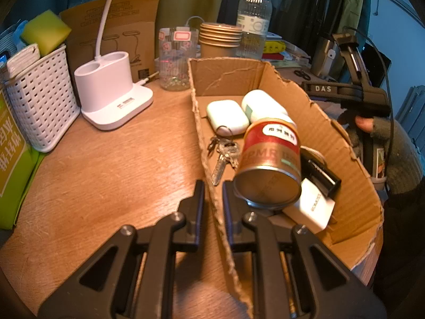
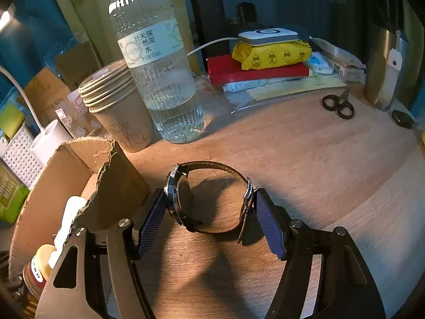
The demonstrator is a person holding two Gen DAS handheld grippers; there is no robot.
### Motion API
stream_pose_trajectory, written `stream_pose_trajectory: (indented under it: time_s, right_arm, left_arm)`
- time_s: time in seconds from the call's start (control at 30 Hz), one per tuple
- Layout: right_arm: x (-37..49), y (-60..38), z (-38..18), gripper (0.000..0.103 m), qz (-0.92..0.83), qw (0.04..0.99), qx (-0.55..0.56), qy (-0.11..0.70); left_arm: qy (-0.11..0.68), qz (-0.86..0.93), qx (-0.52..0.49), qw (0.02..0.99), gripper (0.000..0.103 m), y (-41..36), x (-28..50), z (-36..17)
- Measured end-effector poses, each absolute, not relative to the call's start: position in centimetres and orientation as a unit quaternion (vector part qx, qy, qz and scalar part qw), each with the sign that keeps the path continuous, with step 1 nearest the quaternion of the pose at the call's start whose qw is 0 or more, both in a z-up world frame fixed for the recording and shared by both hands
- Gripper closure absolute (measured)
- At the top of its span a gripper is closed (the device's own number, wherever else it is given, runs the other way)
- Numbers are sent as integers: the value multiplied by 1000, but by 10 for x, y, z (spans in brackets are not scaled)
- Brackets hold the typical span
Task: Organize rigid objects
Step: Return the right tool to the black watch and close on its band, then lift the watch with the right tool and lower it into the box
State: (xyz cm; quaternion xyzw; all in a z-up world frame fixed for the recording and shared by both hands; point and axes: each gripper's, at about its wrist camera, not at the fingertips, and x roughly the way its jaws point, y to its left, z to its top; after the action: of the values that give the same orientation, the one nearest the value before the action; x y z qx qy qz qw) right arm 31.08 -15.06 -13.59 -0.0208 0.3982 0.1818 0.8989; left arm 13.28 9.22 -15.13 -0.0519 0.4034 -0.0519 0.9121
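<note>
In the left wrist view, our left tongs (image 1: 212, 194) sit at the bottom centre of the frame, clamped on the near wall of the cardboard box (image 1: 207, 143), one finger outside and one inside, pinching the torn edge. Inside the box, at mid-frame, lie a red can (image 1: 269, 162) on its side with its base toward us, a white case (image 1: 225, 117), a bunch of keys (image 1: 223, 154) and a black stick-like item (image 1: 322, 175). At the right edge, the person's gloved hand (image 1: 379, 130) carries the other tool.

In the right wrist view, our right tongs (image 2: 209, 210) stand wide at lower centre, with the watch (image 2: 207, 199) between the fingers, resting on the wooden surface just right of the box corner. The left pad looks to be touching the watch case; the right pad sits just beside the buckle, and we cannot tell whether it presses yet.

We judge the risks so: the watch stands on edge, its strap looped, so an uneven squeeze could collapse the loop or tip it flat and let it slip out. The ragged box wall could also snag the strap on the way over.

The watch face points toward the left of the frame; the loop's long axis runs left to right, spanning the two pads.
</note>
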Motion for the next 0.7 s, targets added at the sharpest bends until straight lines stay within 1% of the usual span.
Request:
stream_pose_trajectory:
  time_s: [0.3, 0.33, 0.7]
  right_arm:
    - [316, -143, -144, 32, 162, 897, -48, 408]
    - [316, -143, -144, 35, 161, 897, -50, 408]
    - [310, -144, -137, 36, 147, 909, -57, 386]
  left_arm:
    - [403, -52, -52, 912, 89, 92, 133, -151]
    - [403, -52, -52, 912, 89, 93, 133, -151]
    - [403, -52, -52, 912, 89, 92, 133, -151]
